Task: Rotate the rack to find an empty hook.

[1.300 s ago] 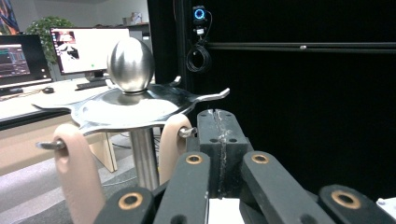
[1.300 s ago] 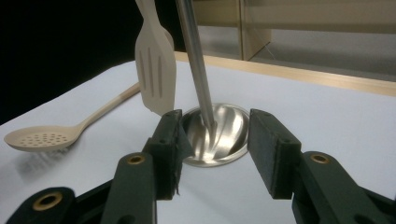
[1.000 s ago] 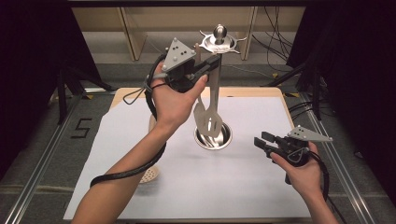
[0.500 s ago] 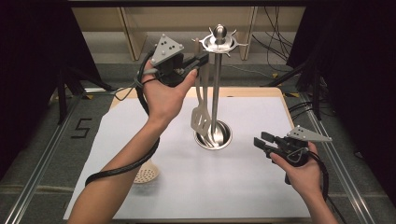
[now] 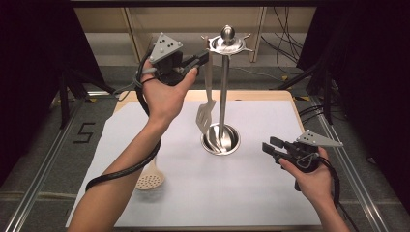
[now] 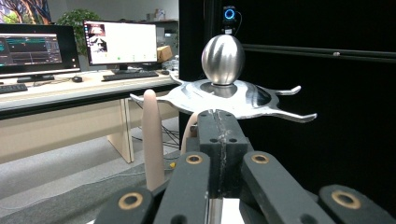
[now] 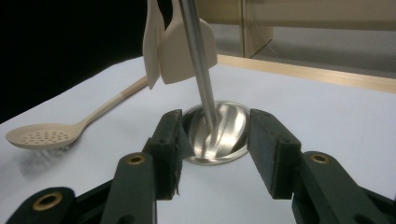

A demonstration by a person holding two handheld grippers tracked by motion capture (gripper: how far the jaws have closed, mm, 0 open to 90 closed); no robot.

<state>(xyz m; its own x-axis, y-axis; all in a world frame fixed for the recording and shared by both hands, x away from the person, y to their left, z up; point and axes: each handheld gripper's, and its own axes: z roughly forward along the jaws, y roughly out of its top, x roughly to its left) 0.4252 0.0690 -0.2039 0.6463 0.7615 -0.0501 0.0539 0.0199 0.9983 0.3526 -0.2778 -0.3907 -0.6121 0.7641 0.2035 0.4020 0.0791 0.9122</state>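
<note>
Your left gripper [image 5: 205, 58] is raised beside the crown of the steel utensil stand [image 5: 223, 92], jaws clamped on the handle of the slotted turner [image 5: 206, 113], whose blade hangs just left of the stand's pole. Your right gripper [image 5: 270, 147] rests low, right of the stand's base, jaws apart. A perforated spoon [image 5: 150, 178] lies on the white sheet [image 5: 251, 193], well left of the base.

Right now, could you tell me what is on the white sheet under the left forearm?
A pale slotted spoon lies on the sheet. In the high view its perforated bowl shows, while the forearm covers the handle; the right gripper view shows the handle lying flat.
</note>
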